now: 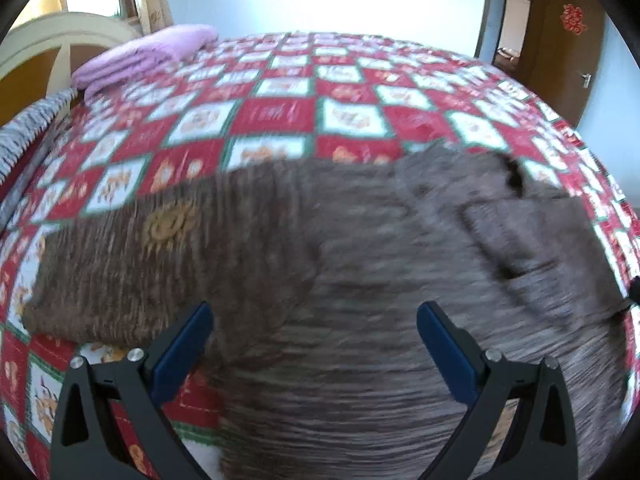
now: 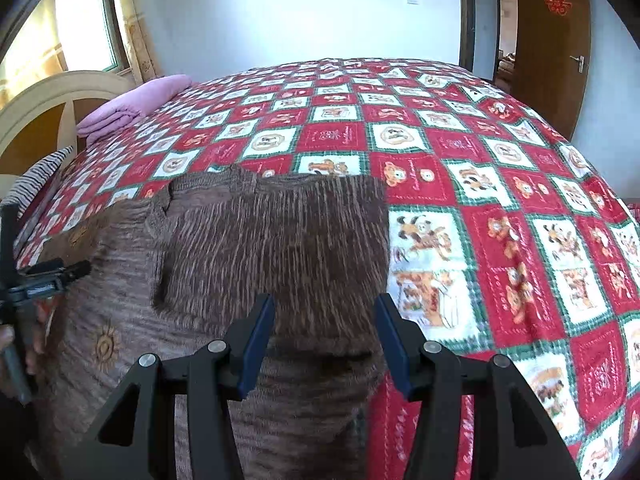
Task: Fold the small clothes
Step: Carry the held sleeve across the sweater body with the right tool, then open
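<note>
A brown ribbed knit sweater (image 1: 320,240) with a gold sun motif (image 1: 166,226) lies spread on the checked quilt (image 1: 280,112). The left wrist view is blurred. My left gripper (image 1: 314,312) hangs wide open just above the sweater's middle, with nothing between its fingers. In the right wrist view one darker part of the sweater (image 2: 280,240) lies folded over the lighter body (image 2: 120,312). My right gripper (image 2: 325,304) stands open over the near edge of that folded part, its pads apart from the cloth. The left gripper's tool shows at the left edge, held by a hand (image 2: 8,344).
The red, white and green quilt (image 2: 500,168) covers the whole bed. A folded pink blanket (image 2: 128,108) and a striped pillow (image 2: 36,176) lie by the cream headboard (image 2: 52,92) at the far left. A brown door (image 2: 552,40) stands at the back right.
</note>
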A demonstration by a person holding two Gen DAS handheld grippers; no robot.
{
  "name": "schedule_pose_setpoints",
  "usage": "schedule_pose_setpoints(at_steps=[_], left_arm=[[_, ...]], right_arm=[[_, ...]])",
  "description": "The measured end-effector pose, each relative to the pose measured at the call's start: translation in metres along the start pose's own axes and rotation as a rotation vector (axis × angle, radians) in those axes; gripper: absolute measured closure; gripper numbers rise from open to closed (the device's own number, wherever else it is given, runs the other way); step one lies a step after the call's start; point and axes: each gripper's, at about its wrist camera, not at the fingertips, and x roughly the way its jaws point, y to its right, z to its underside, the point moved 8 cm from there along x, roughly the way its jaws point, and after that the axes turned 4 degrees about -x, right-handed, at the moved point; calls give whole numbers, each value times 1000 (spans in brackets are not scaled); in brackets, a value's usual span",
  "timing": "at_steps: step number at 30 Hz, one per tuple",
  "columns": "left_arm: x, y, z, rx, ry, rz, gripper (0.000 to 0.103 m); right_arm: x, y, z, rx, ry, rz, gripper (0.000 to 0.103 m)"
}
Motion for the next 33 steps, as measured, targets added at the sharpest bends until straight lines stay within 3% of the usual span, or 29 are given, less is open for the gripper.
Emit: schedule_pose_setpoints(at_steps=[3,5,8,10,12,13,16,19,24,27,30,33], left_arm=[[-11,17,-14,42,65,-39,0],[-10,21,-13,65,55,-63,0],[-8,19,-7,90,38,-88,0],[-10,13,-5,97,44,-109,0],[-11,5,-4,90,52,-123,0],[-11,2,-3,85,53,-127,0],[-5,1,0,72,35,-122,0],[-2,10,2,86,30,-110,0],[-6,29,8,157,54,-107,0],[-3,31,14,145,35,-105,0],[-4,29,18,137,29,-107,0],[-11,21,19,148,45,-120,0]], right_arm=[[21,-38,-13,-83,-10,0,50],[39,-79,-15,-200,-16,12,50],[58,-135,-3,-337,-49,-36,50],[51,-180,15,-385,-72,-240,50],[35,-203,29,-423,-64,-379,50],[28,-207,34,-453,-48,-392,50],[8,-196,42,-499,-20,-367,50],[-8,-155,36,-404,6,-345,50],[-10,-53,16,-182,58,-158,50],[5,-11,10,-37,37,-125,50],[21,-11,9,-3,6,-139,50],[29,-44,6,-77,-9,-181,50]])
